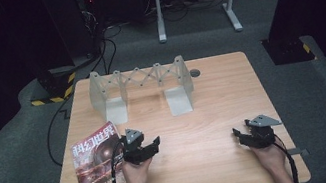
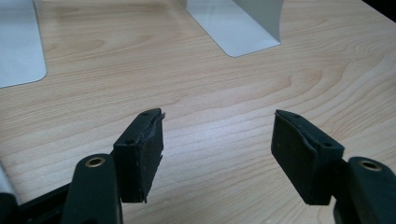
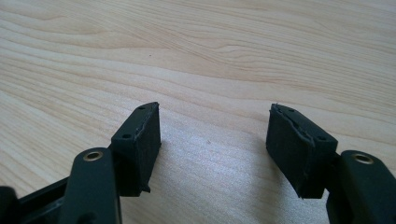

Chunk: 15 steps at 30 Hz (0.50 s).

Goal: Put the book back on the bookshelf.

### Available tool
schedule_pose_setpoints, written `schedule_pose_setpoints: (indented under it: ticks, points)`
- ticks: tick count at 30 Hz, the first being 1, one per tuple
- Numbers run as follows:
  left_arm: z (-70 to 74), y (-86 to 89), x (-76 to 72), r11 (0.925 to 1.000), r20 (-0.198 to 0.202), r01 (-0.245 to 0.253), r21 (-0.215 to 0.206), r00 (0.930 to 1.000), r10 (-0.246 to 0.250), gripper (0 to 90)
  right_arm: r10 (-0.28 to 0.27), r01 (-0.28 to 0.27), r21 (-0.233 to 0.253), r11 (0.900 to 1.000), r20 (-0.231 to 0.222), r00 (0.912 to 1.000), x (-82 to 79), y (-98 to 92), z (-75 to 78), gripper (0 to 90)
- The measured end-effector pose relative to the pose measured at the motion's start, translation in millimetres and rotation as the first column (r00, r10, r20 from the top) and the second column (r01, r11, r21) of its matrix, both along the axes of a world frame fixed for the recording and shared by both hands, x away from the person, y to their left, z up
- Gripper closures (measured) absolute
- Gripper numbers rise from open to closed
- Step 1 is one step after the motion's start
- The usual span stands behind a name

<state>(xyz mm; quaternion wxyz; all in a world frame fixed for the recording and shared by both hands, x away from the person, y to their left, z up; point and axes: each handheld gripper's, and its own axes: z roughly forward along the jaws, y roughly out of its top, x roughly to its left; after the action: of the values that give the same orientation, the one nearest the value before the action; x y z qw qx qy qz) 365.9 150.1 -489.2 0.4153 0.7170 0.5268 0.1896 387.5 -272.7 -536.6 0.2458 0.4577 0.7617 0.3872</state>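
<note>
Both the left gripper [image 1: 146, 144] and the right gripper [image 1: 242, 129] stand wide open over bare table [image 1: 196, 116], grasping nothing. The magazine [image 1: 97, 165] lies flat, cover up, just at the left gripper's 8 o'clock; the grey rack [image 1: 142, 87] stands at 12, well apart.
</note>
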Motion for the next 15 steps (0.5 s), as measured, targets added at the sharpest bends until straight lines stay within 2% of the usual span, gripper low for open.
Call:
schedule_pose_setpoints:
  ticks: [15]
  points:
    - [10.1,24.1,-2.7,0.9987,0.010,-0.047,-0.021,0.9989,0.047,34.1,0.001,-0.001,0.000,1.000,0.000,1.0000,0.0,0.1,0.0,35.4]
